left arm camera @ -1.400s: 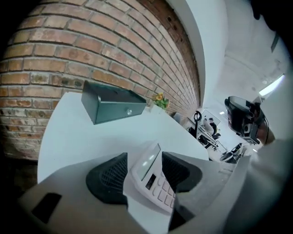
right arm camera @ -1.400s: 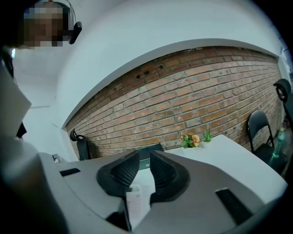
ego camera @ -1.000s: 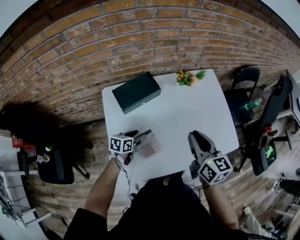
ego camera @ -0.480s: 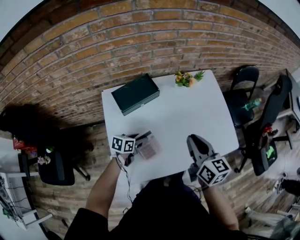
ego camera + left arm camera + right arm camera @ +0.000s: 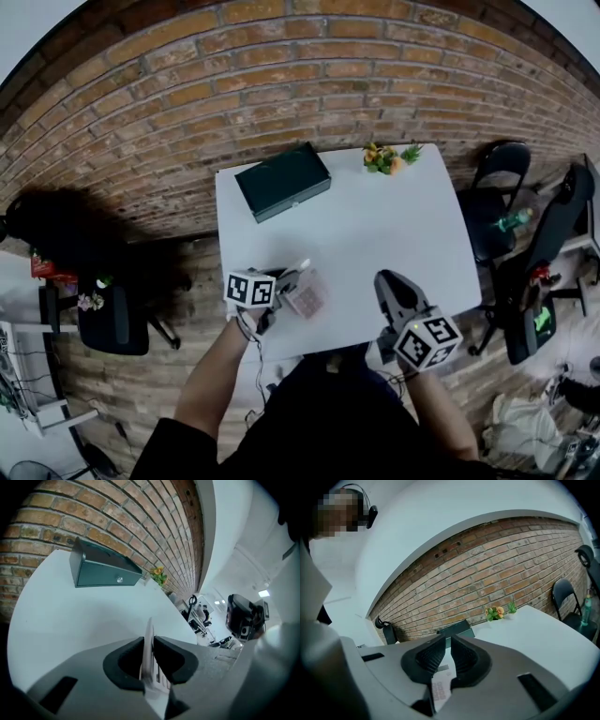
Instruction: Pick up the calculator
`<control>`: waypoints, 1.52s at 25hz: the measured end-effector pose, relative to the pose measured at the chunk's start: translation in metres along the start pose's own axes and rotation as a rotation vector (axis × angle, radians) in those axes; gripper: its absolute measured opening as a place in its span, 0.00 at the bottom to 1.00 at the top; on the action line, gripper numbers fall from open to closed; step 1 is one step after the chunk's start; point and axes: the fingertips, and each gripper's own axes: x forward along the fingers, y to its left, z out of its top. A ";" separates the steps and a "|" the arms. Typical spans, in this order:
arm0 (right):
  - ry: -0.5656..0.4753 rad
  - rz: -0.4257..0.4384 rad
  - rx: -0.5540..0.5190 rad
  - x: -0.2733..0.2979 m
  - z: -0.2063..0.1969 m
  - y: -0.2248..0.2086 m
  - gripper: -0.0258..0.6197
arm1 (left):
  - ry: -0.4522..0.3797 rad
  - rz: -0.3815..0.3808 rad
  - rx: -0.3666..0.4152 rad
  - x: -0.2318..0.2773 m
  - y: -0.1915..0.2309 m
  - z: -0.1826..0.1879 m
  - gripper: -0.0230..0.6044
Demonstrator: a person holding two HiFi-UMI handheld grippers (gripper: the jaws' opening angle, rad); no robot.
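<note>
calculator (image 5: pixel 306 300) over white table (image 5: pixel 375 234); brick wall (image 5: pixel 281 75) behind

Bright even light, fisheye-warped, vignetted edges

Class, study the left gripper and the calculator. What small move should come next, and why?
Probably a short, slow lift of the left gripper. Its jaws are closing on the calculator, which sits edge-on between the pads near the front of the white table. A small rise would test the grip.
</note>
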 end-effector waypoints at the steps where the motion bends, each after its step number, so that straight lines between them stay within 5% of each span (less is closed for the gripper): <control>1: 0.006 0.011 0.000 0.000 -0.001 0.001 0.10 | -0.022 -0.012 -0.032 -0.002 -0.003 0.002 0.13; 4: 0.014 0.030 0.000 0.000 -0.001 0.001 0.10 | -0.061 -0.028 -0.078 -0.006 -0.013 0.003 0.12; 9: 0.023 0.067 -0.002 0.003 -0.001 0.002 0.09 | -0.109 -0.004 -0.045 -0.015 -0.031 0.007 0.12; 25: 0.006 0.103 -0.031 -0.012 0.026 -0.030 0.09 | -0.303 -0.103 0.051 -0.031 -0.155 0.060 0.12; 38: -0.087 0.110 -0.262 -0.030 0.076 -0.026 0.05 | -0.433 -0.115 0.023 -0.061 -0.204 0.086 0.12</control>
